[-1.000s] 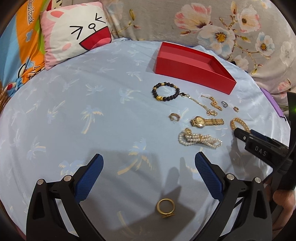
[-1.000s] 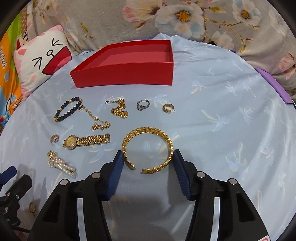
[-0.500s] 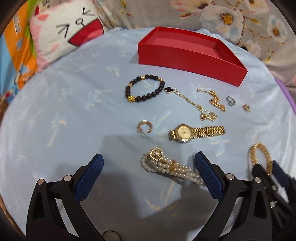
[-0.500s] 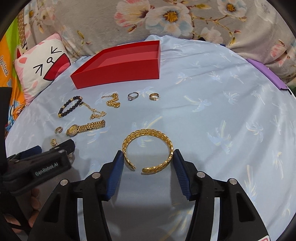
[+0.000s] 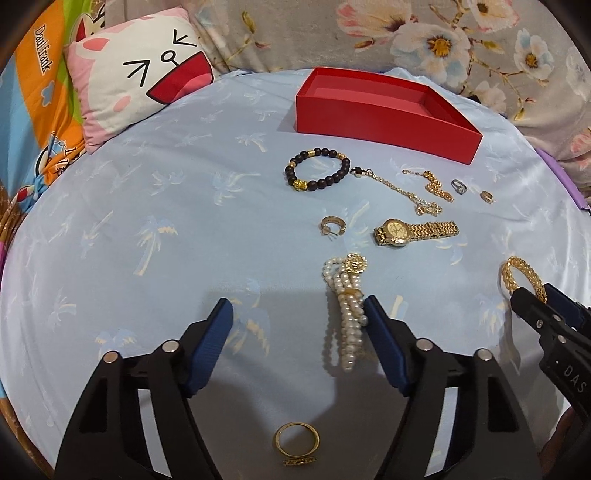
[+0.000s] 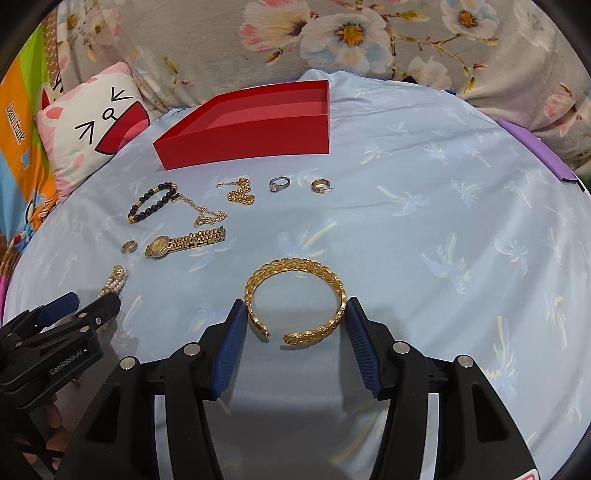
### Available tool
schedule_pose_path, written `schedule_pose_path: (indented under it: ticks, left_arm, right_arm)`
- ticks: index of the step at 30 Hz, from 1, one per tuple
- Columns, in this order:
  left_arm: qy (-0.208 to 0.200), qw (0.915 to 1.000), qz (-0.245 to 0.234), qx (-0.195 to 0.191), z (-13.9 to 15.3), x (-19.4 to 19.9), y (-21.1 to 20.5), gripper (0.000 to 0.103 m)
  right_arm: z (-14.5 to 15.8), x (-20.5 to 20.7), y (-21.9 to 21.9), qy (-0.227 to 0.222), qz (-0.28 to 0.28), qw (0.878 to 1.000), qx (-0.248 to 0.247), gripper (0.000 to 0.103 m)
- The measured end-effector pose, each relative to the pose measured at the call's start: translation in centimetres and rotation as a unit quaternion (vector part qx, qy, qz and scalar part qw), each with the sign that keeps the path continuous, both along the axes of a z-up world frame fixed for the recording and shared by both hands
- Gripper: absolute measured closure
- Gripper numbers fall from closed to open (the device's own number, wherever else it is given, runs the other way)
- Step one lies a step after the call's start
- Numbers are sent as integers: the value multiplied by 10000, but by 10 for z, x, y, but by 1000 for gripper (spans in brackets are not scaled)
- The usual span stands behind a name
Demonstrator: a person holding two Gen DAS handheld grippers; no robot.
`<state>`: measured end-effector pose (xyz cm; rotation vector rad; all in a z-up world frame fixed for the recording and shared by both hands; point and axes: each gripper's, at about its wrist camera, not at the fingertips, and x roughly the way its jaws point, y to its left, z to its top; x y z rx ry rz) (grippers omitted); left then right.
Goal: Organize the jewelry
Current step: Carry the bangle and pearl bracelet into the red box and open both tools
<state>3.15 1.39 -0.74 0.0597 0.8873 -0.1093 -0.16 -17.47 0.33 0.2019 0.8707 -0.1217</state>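
An open red box [image 5: 384,110] stands at the back of a light blue cloth; it also shows in the right wrist view [image 6: 251,129]. My right gripper [image 6: 295,325] is closed around a gold cuff bangle [image 6: 295,299], both pads touching its sides. My left gripper [image 5: 297,325] is open and low over the cloth, its right pad against a pearl bracelet [image 5: 345,314]. A gold ring [image 5: 295,441] lies between its arms. A black bead bracelet [image 5: 317,169], gold chains [image 5: 432,190], a gold watch [image 5: 413,232] and small rings [image 5: 459,185] lie in front of the box.
A pink cartoon cushion [image 5: 140,85] lies at the back left. Floral fabric [image 5: 406,33] rises behind the box. A purple edge [image 6: 535,151] shows at the right of the cloth.
My left gripper swung over the jewelry and has drawn back, with the gold ring in view again and the pearl bracelet at its right pad. My right gripper has stayed on the bangle.
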Motion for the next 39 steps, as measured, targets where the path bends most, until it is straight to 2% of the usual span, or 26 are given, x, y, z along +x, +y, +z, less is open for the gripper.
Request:
schedule_pose_path:
  ticks: [2,4,5,6,15,19,23,27,31,35,39]
  left_arm:
    - [-40,9999,-80,-51,1,0,-1,48]
    - [-49,9997,-196,-152,3,1,-2,69]
    - [-40,9995,-248,-216,4,1,-2,76]
    - [-19,9991,-308,-287,4,2,-2,91]
    - [102,9952,-539,-811,17,0,0,90]
    - [-58,9933,-658,-951,45,4,2,90]
    - [-319,9912,-810,-1002,83,27,-2,90]
    - [-653,9885,-907,-1022,121,66,-8,90]
    - [-970,9865,-969,-898,150,121,-22,90]
    - [-922,9854,-1135,-873,158,184,-43,90]
    - [-815,9862,-1170,-839,148,240,-62,90]
  right_arm:
    - [0,0,0,-2,6,10000,-3,50]
    - [0,0,1,-4,20,10000,9,50]
    - [0,0,1,-2,32,10000,27,50]
    - [0,-1,1,-1,46,10000,37,50]
    - [13,-6,1,-103,127,9997,191,50]
    - [35,0,-5,-268,165,9989,347,50]
    - [72,21,-12,-584,249,9976,270,50]
    - [108,61,-22,-902,323,9951,250,50]
    - [134,120,-36,-1056,349,9934,281,50]
    - [138,192,-50,-968,300,9944,289,50]
    - [122,254,-63,-707,250,9964,399,50]
